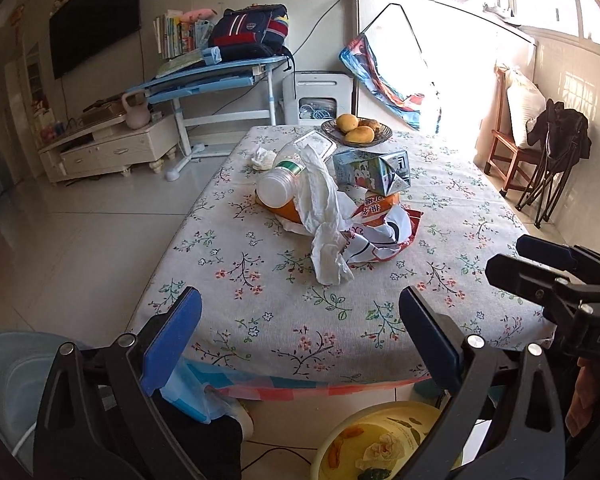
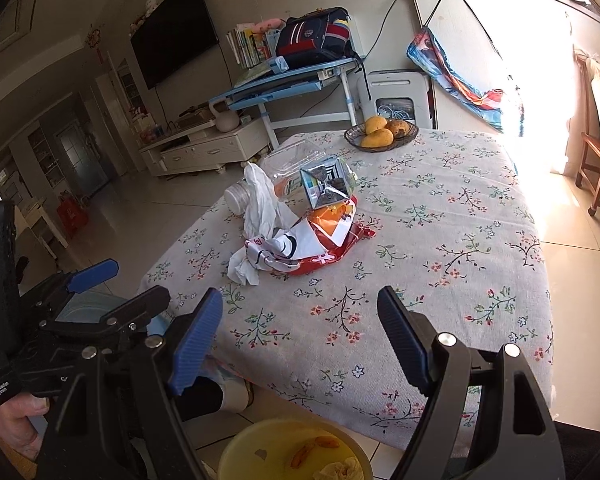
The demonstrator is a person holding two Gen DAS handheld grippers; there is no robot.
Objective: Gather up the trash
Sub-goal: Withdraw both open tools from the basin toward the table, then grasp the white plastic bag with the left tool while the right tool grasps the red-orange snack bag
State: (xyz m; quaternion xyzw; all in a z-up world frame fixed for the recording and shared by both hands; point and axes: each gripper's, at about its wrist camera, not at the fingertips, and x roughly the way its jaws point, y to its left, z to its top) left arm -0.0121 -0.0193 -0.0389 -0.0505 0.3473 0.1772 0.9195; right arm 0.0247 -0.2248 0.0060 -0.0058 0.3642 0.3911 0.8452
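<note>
A heap of trash lies mid-table: a clear plastic bottle [image 1: 276,188] [image 2: 240,196] on its side, a crumpled white tissue [image 1: 324,224] [image 2: 260,208], a squashed drink carton [image 1: 374,170] [image 2: 326,188] and a red-orange snack wrapper [image 1: 384,228] [image 2: 304,250]. A smaller tissue wad [image 1: 262,158] sits behind the bottle. My left gripper [image 1: 300,336] [image 2: 120,288] is open over the near table edge, well short of the heap. Beside it, my right gripper [image 2: 300,332] [image 1: 520,260] is also open, with nothing between its fingers. A yellow bin [image 1: 340,444] [image 2: 260,436] holding a tissue and peels stands on the floor below.
A bowl of mangoes [image 1: 356,130] [image 2: 380,132] sits at the table's far end. The floral tablecloth [image 1: 260,280] covers the table. A blue chair seat [image 1: 8,368] is at near left, a wooden chair [image 1: 512,152] at far right, and a blue desk [image 1: 220,76] stands behind.
</note>
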